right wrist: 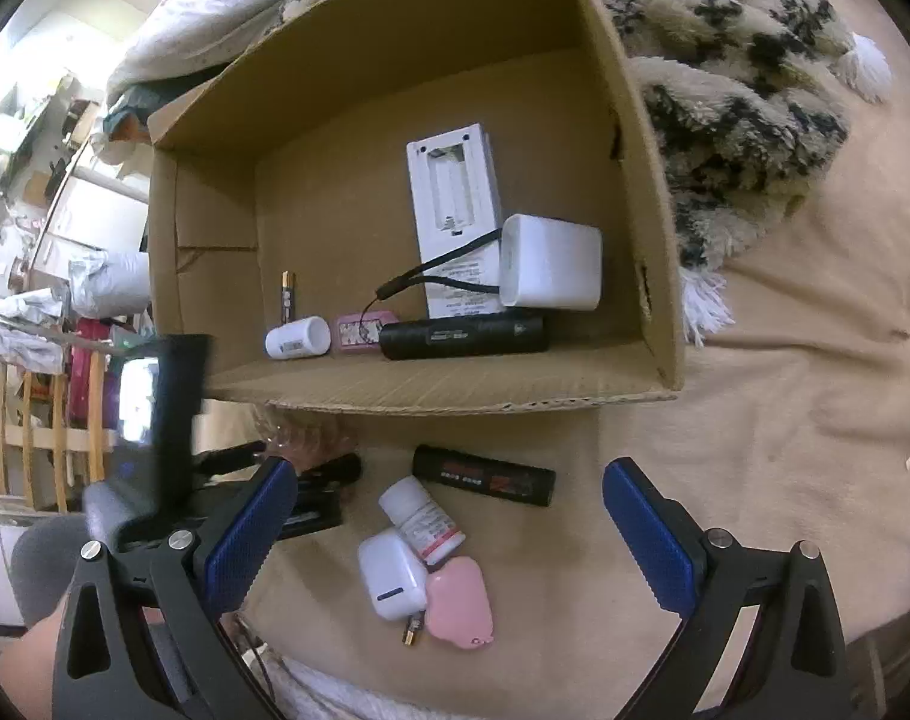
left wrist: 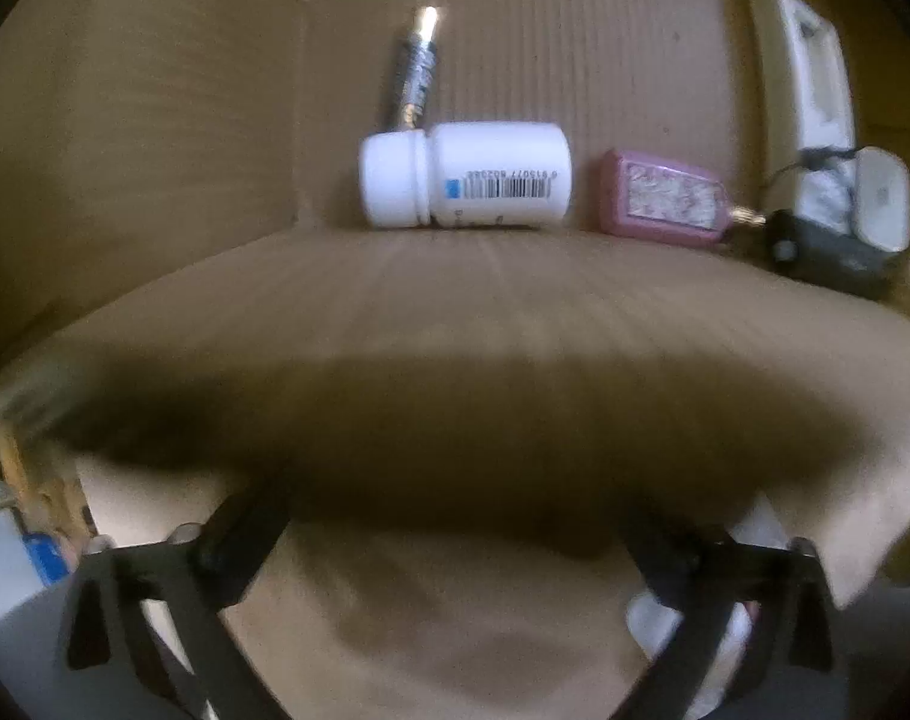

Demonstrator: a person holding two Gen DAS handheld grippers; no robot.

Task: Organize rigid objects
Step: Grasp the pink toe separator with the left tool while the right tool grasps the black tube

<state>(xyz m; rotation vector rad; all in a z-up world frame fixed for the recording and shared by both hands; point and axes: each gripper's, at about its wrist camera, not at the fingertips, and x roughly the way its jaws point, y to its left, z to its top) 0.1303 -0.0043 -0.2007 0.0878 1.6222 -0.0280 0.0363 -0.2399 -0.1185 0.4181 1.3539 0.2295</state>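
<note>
both grippers gape empty: the left gripper (left wrist: 455, 540) at the box (right wrist: 635, 192) rim, the right gripper (right wrist: 443, 516) above a bottle (right wrist: 422, 519) on the bed; another white bottle (left wrist: 464, 174) lies inside the box

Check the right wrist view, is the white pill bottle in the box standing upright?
No, the pill bottle lies on its side on the box floor beside the battery.

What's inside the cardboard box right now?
Battery, white bottle, pink case, black flashlight, white charger and a white remote face down. The near wall hides the floor just behind it.
</note>
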